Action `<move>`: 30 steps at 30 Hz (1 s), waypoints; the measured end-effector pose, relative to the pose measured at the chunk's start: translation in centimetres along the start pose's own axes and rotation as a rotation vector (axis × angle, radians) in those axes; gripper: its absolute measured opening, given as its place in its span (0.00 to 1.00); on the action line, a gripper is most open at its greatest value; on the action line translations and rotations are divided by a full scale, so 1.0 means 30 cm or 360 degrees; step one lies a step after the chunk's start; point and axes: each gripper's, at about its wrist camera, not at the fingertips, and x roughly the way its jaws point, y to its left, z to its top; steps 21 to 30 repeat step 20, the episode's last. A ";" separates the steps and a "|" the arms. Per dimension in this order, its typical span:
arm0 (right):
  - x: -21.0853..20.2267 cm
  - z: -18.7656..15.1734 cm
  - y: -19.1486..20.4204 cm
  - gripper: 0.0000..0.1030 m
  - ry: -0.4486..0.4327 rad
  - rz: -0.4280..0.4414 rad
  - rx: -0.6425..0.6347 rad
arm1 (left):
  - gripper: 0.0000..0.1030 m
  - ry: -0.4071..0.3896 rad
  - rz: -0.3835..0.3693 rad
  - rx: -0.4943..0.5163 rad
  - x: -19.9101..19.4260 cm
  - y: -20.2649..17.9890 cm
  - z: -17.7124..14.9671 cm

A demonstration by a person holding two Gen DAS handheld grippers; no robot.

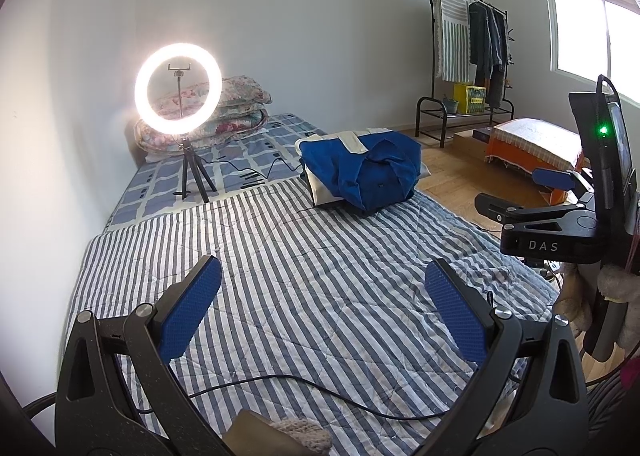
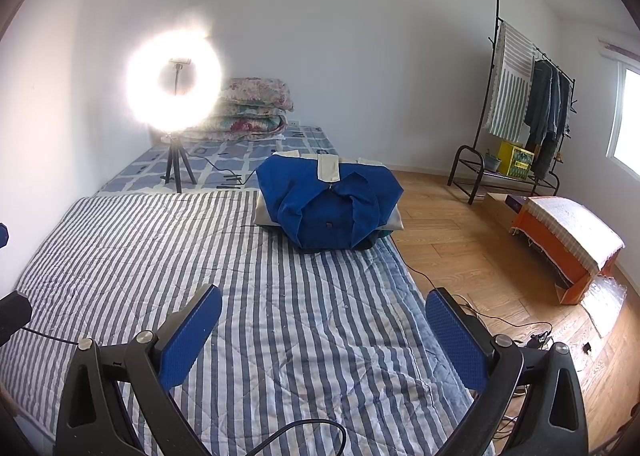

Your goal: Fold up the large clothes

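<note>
A folded blue garment with a beige collar (image 1: 362,172) (image 2: 326,202) lies on top of a small stack of folded clothes at the far right side of the striped quilt (image 1: 304,276) (image 2: 256,296). My left gripper (image 1: 323,308) hovers open above the quilt, well short of the stack, with nothing between its blue pads. My right gripper (image 2: 323,336) is open too, over the quilt's right part, also empty. In the left wrist view the right gripper's body (image 1: 560,224) shows at the right edge.
A lit ring light on a tripod (image 1: 178,90) (image 2: 174,82) stands on the bed beyond the quilt, with folded floral bedding (image 1: 236,108) behind. A black cable (image 1: 320,392) runs across the quilt's near part. A clothes rack (image 1: 472,52) and an orange-covered box (image 2: 568,244) stand on the wooden floor.
</note>
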 end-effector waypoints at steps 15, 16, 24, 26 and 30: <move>0.004 -0.010 -0.001 1.00 0.0014 0.0004 -0.0020 | 1.00 -0.0023 0.0017 0.0009 -0.014 -0.004 0.000; 0.004 -0.011 -0.001 1.00 0.0016 0.0004 -0.0023 | 1.00 -0.0033 0.0026 0.0015 -0.017 -0.006 0.000; 0.006 -0.014 -0.001 1.00 0.0017 0.0006 -0.0031 | 1.00 -0.0078 0.0058 0.0038 -0.039 -0.020 0.009; 0.006 -0.014 -0.001 1.00 0.0017 0.0006 -0.0031 | 1.00 -0.0078 0.0058 0.0038 -0.039 -0.020 0.009; 0.006 -0.014 -0.001 1.00 0.0017 0.0006 -0.0031 | 1.00 -0.0078 0.0058 0.0038 -0.039 -0.020 0.009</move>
